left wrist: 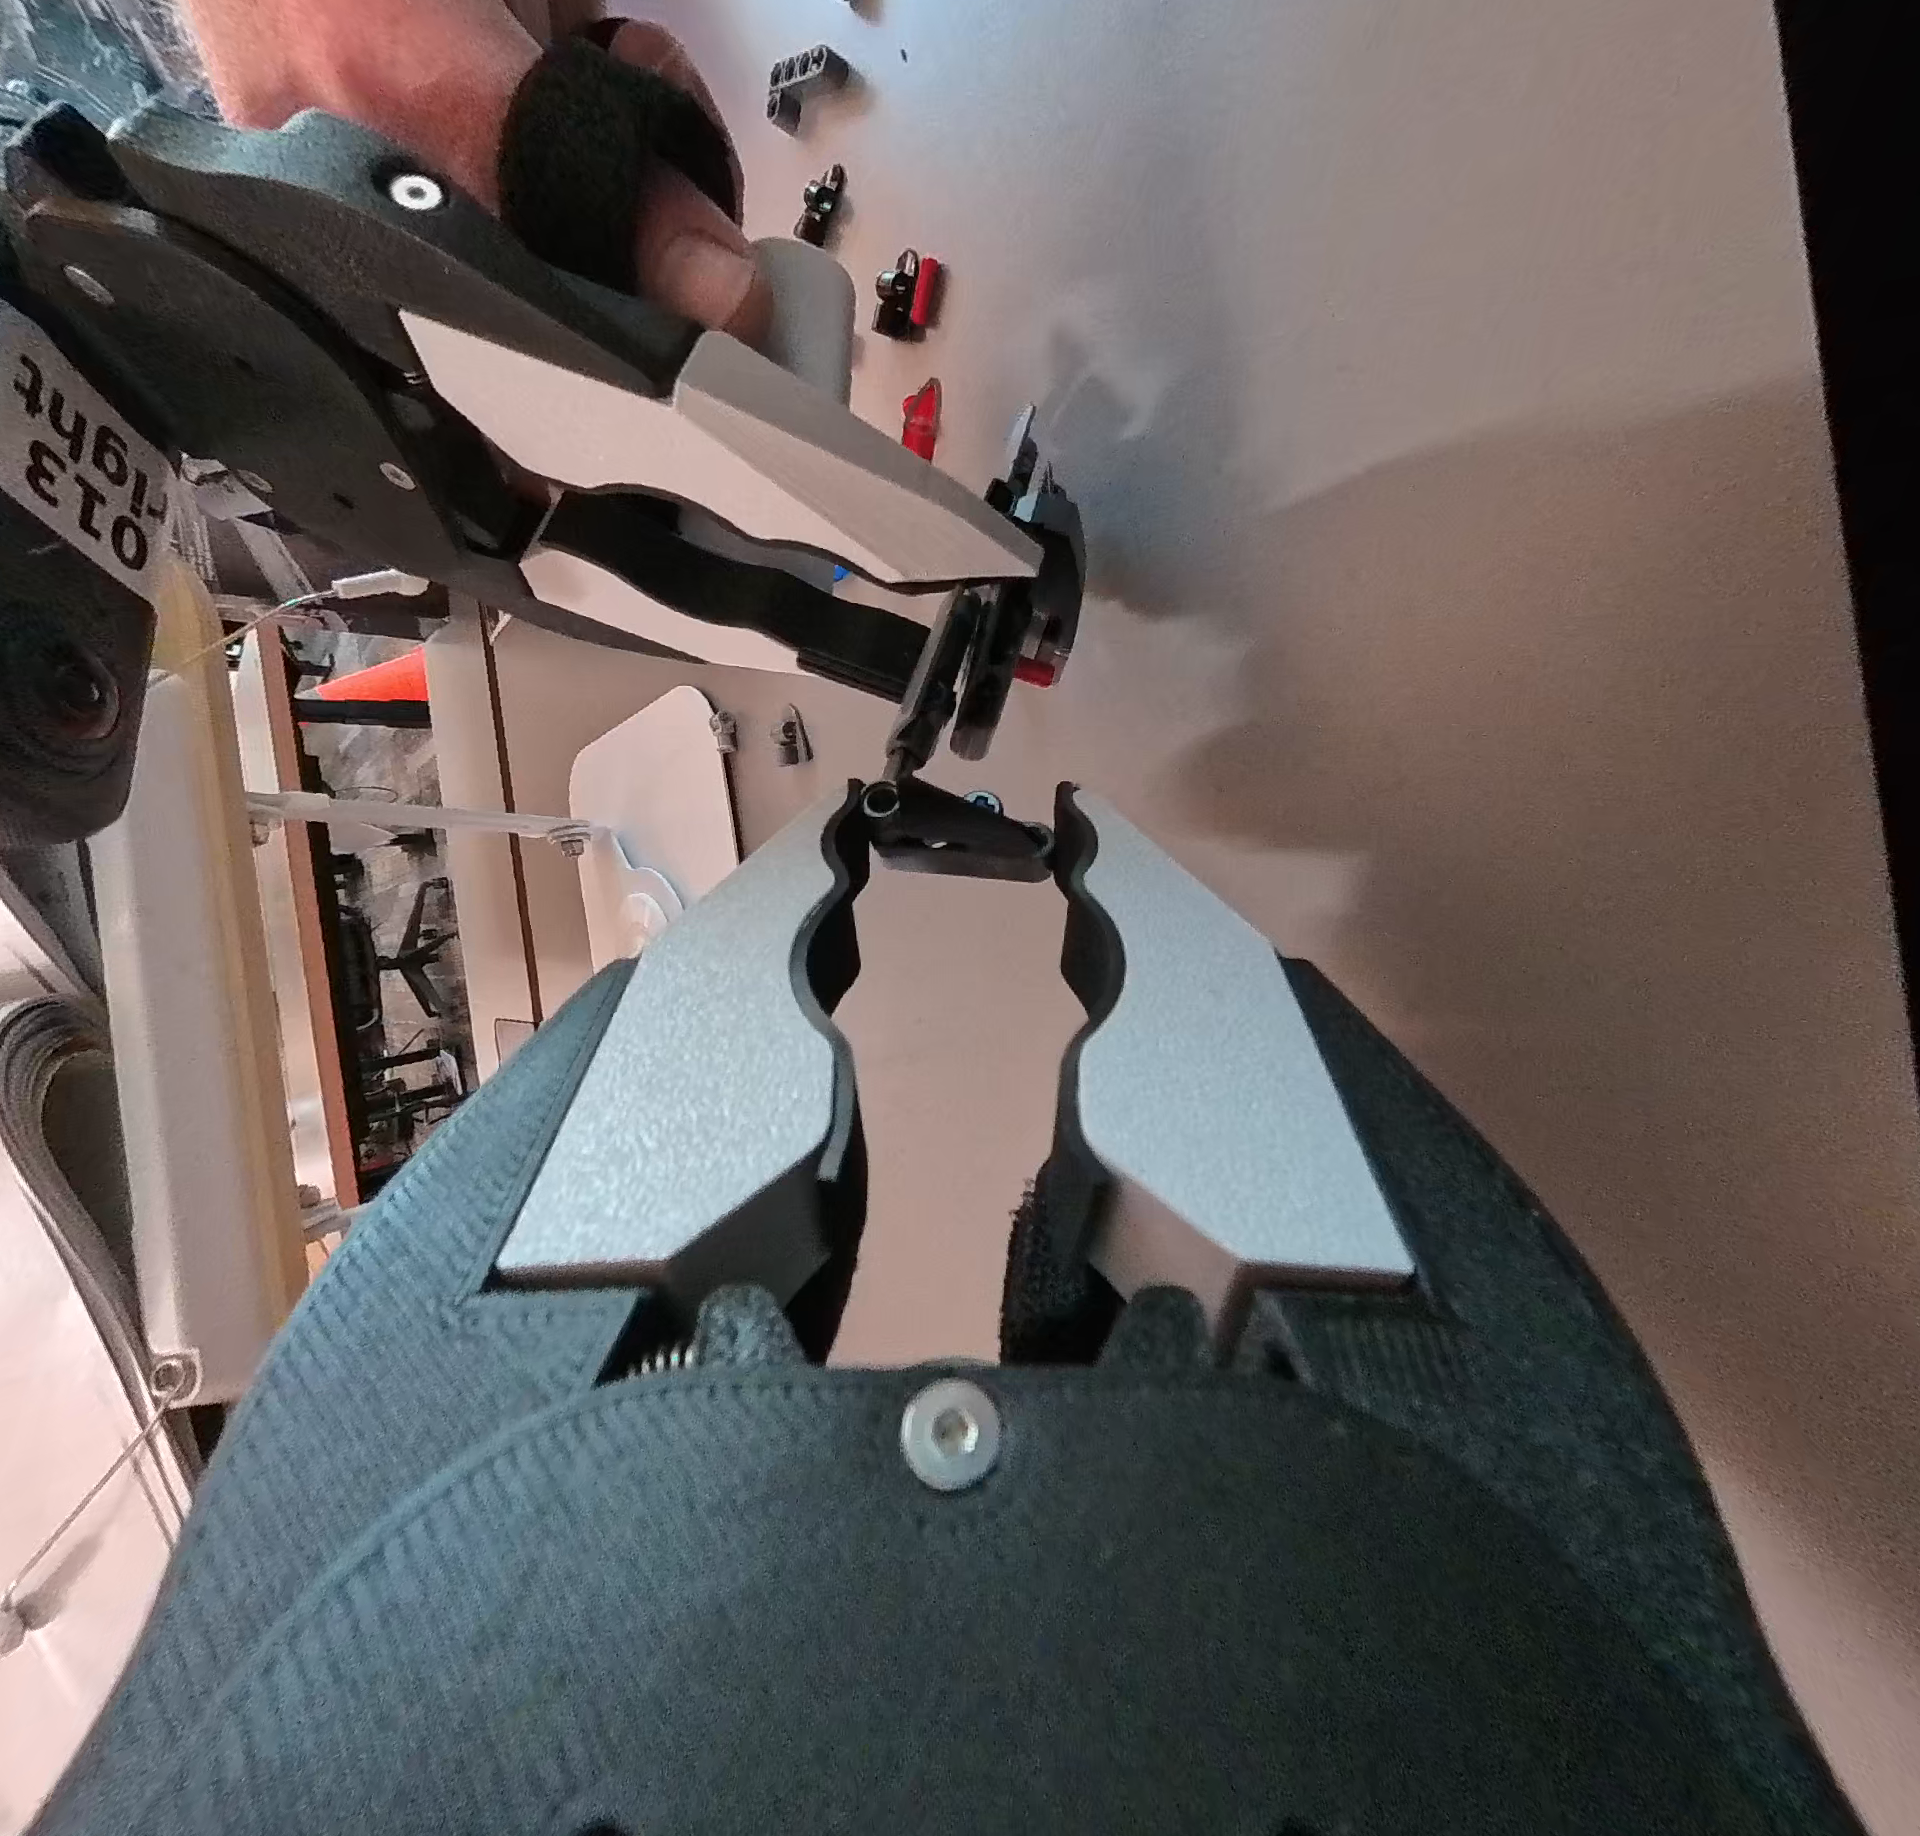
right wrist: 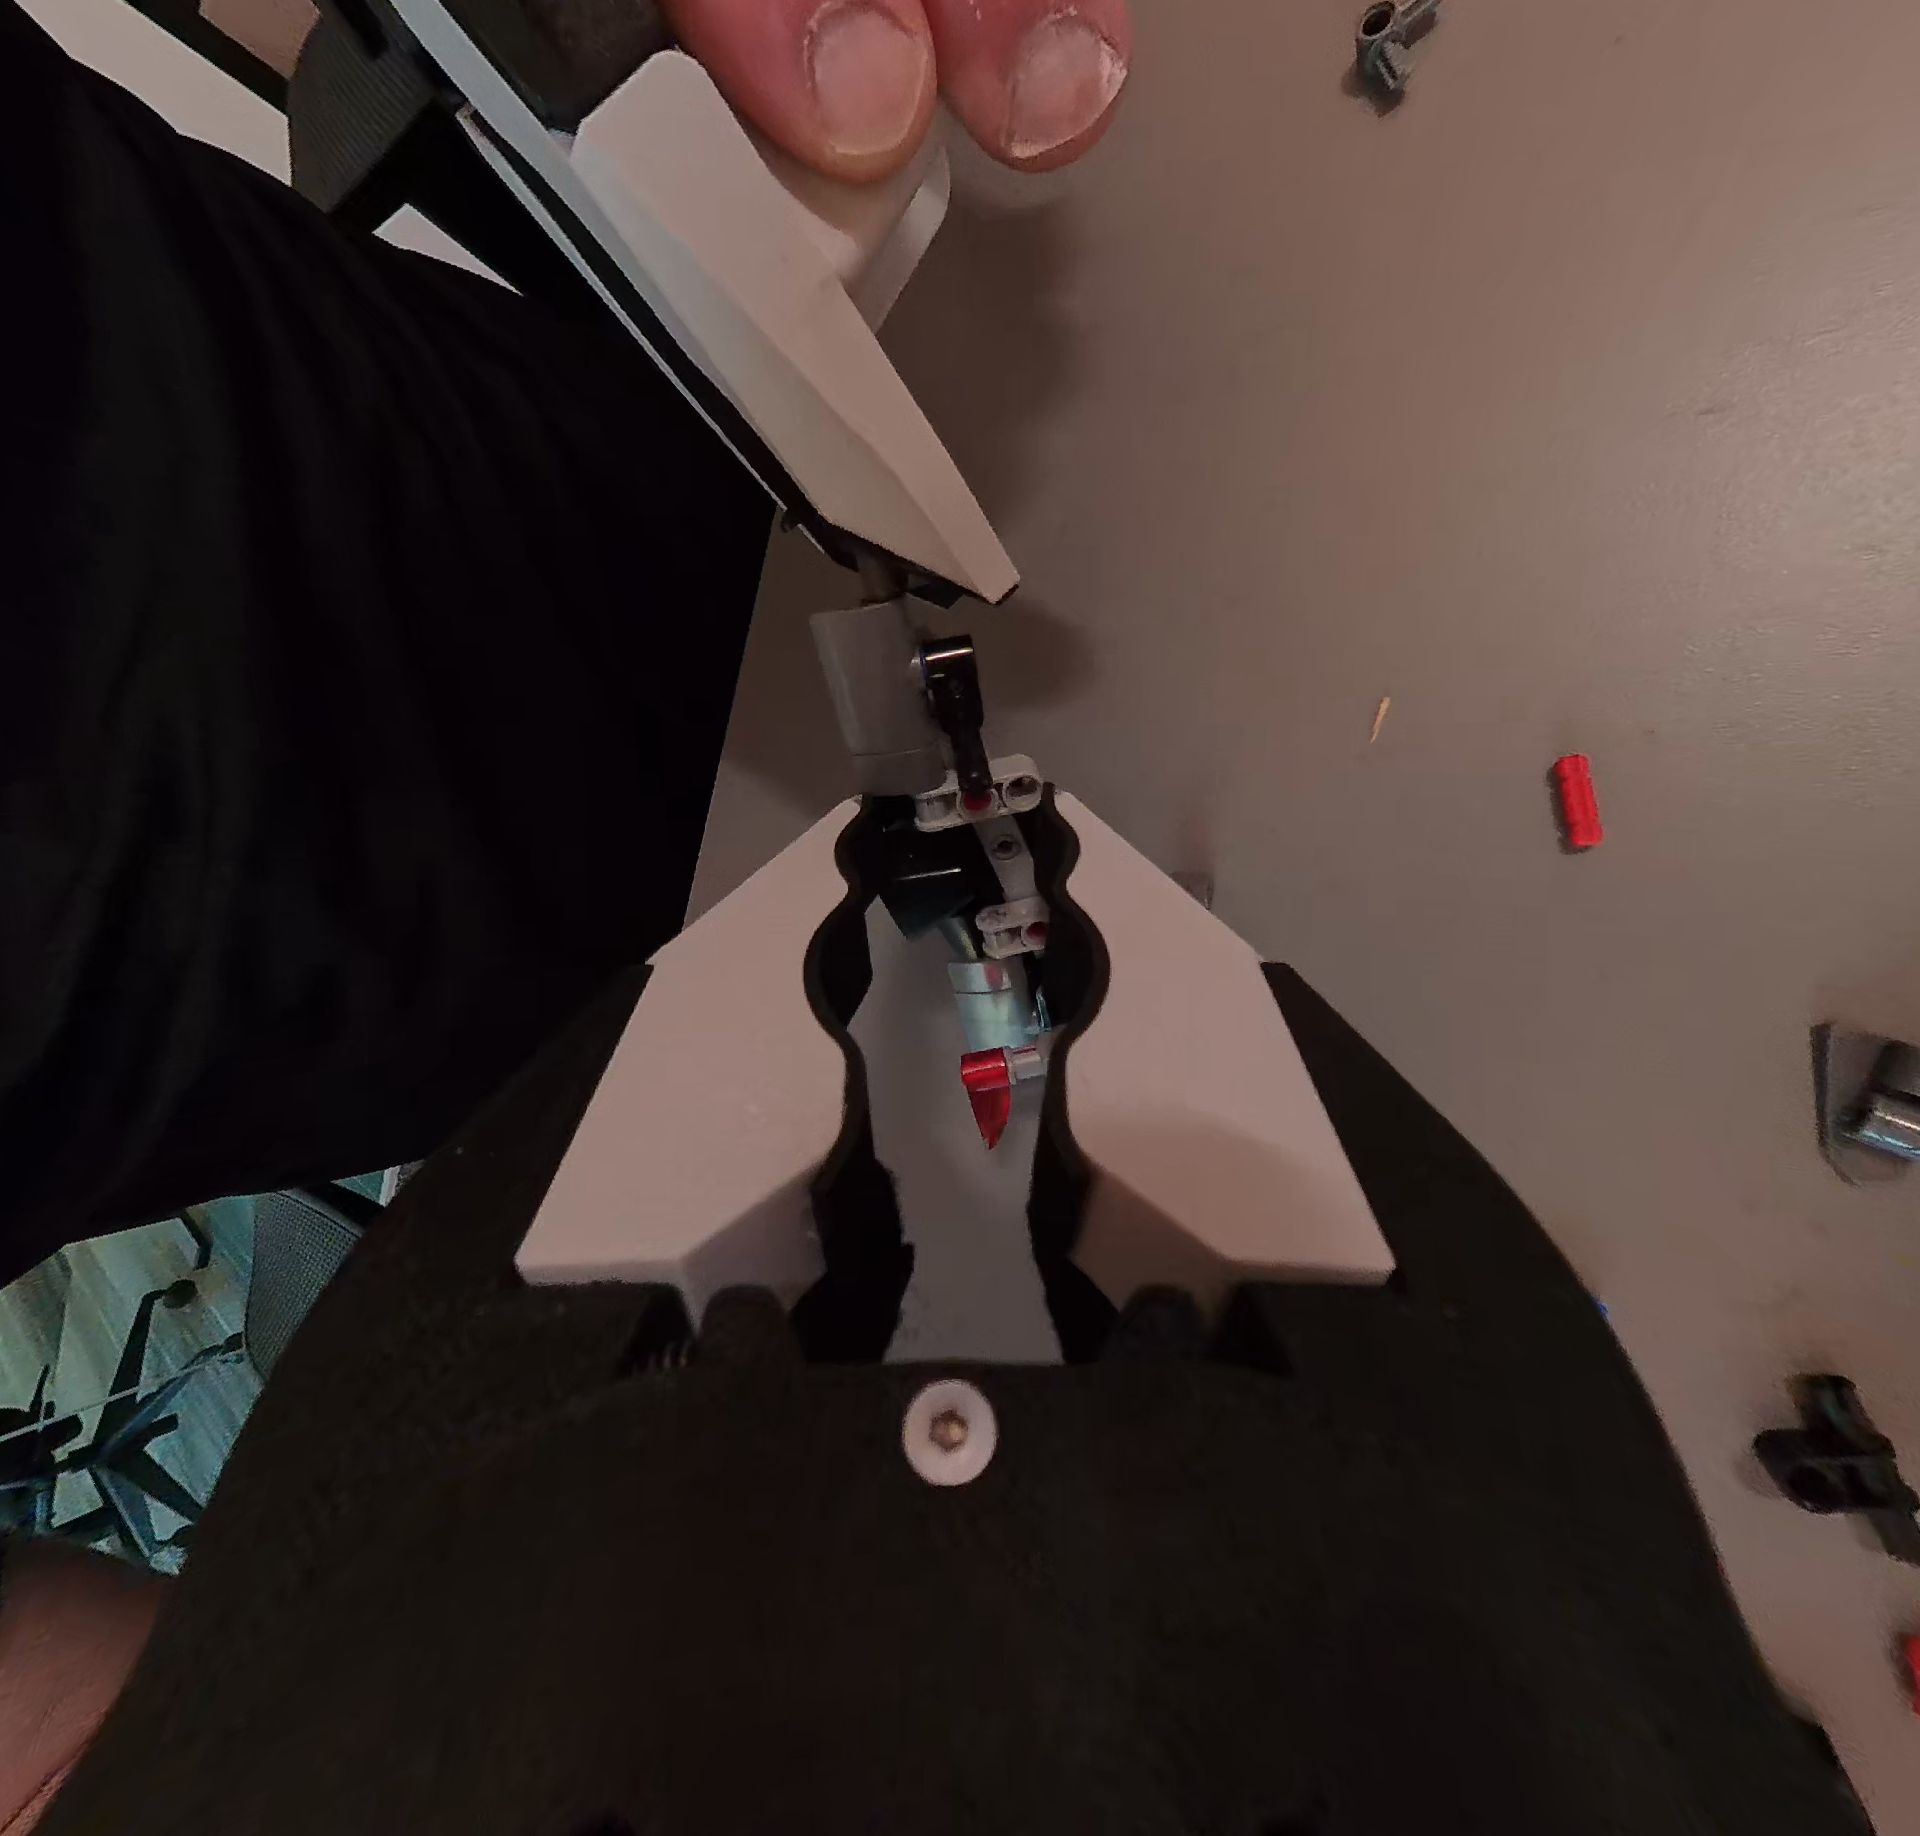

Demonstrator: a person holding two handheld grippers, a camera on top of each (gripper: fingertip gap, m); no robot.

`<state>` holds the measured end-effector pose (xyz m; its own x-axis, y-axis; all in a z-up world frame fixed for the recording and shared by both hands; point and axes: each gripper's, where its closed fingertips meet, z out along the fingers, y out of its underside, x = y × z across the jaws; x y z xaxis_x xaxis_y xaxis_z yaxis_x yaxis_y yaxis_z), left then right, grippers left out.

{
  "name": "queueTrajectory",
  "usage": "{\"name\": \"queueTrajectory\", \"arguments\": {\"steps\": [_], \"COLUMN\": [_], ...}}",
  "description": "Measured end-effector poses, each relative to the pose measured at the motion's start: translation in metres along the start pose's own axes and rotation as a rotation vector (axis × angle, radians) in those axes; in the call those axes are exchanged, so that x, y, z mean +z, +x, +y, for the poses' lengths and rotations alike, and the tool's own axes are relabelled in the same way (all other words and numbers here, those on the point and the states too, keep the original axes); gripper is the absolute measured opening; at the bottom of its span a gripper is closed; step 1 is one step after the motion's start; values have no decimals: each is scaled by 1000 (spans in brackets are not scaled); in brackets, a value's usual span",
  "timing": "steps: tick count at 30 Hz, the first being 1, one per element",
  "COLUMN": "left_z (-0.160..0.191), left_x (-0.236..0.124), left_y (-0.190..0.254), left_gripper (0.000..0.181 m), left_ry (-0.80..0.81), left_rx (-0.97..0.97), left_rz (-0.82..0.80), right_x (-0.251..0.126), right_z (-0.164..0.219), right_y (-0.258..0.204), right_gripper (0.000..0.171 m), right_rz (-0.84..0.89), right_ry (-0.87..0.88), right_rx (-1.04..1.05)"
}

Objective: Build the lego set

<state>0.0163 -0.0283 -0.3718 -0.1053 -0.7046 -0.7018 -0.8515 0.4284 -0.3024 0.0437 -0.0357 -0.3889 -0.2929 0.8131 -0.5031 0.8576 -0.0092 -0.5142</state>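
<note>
- The left gripper [left wrist: 961, 825] is seen clenched on a small black lego connector piece [left wrist: 956, 836], which is pinched crosswise between the very tips of its fingers, above the pale table [left wrist: 1455, 332].
- A thin black axle [left wrist: 920, 711] is seen running from one end of that piece up to the partly built lego assembly [left wrist: 1023, 591] — the two appear joined, though the joint itself is too small to be made out.
- In the right wrist view, the right gripper [right wrist: 956, 851] is shown clenched on the same lego assembly [right wrist: 987, 913], a cluster of grey, black and white parts with a red pointed piece [right wrist: 987, 1100] at its near end, held between the fingers above the table [right wrist: 1455, 436].
- The grey block [right wrist: 873, 690] and black pin [right wrist: 951, 695] at the far end of the assembly are met by the tip of the left gripper [right wrist: 925, 591], whose handle is pressed by a person's fingers [right wrist: 935, 30].
- A dark sleeve [right wrist: 312, 591] fills the left of the right wrist view.
- Loose parts are scattered on the table: a red cylinder [right wrist: 1577, 799], a grey connector [right wrist: 1397, 36] and a black piece [right wrist: 1839, 1464] in the right wrist view — and, in the left wrist view, a black beam [left wrist: 805, 82], a red and black pair [left wrist: 906, 292] and a red pointed part [left wrist: 922, 415], all well apart from the held assembly.
</note>
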Motion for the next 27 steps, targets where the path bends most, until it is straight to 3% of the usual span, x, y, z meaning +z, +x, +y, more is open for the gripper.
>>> {"name": "queueTrajectory", "arguments": {"steps": [27], "left_z": [-1], "left_x": [8], "left_y": [1], "left_gripper": [33], "left_ry": [-27], "left_rx": [49], "left_rz": [34], "right_x": [-1], "right_z": [7], "right_y": [6], "right_gripper": [26], "right_rz": [22], "right_ry": [-70], "right_rx": [-28]}}
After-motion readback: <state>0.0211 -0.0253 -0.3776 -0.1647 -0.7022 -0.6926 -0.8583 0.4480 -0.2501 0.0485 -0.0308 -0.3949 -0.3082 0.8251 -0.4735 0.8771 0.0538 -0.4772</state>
